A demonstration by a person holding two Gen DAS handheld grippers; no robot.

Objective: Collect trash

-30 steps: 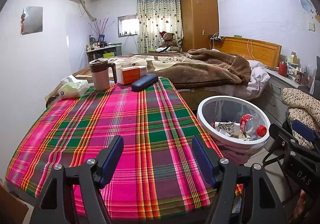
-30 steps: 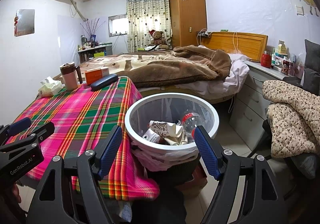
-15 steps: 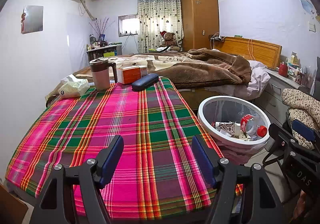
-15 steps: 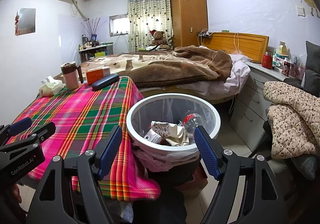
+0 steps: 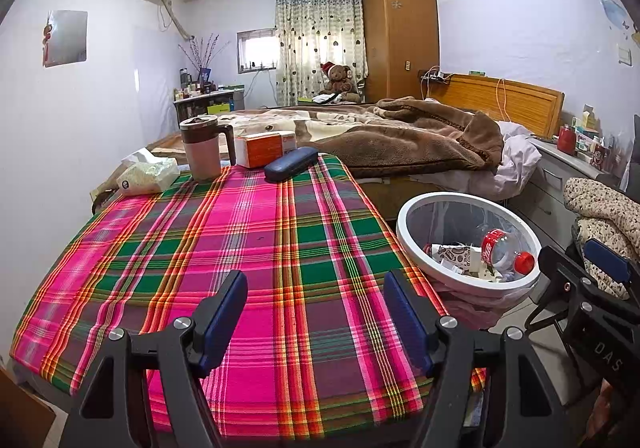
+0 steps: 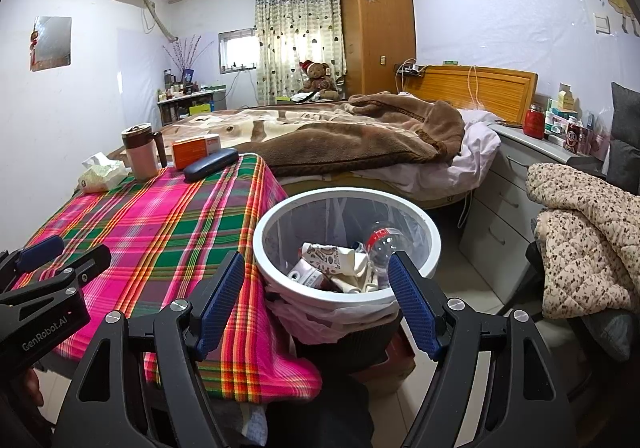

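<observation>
Well, both grippers are released and carrying nothing: the left gripper [image 5: 314, 322] hangs over the plaid bench [image 5: 224, 232], the right gripper [image 6: 316, 304] over the trash bin [image 6: 430, 236] beside it. A bottle [image 6: 380, 242] and crumpled paper [image 6: 326, 258] already lie inside. I'd scan the bench's far end before reaching; the tissue pack [image 5: 147, 176] looks likeliest.

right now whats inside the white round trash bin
A clear plastic bottle with red label, a brown-patterned paper cup and crumpled wrappers lie in the white round trash bin; anything beneath them is hidden.
</observation>
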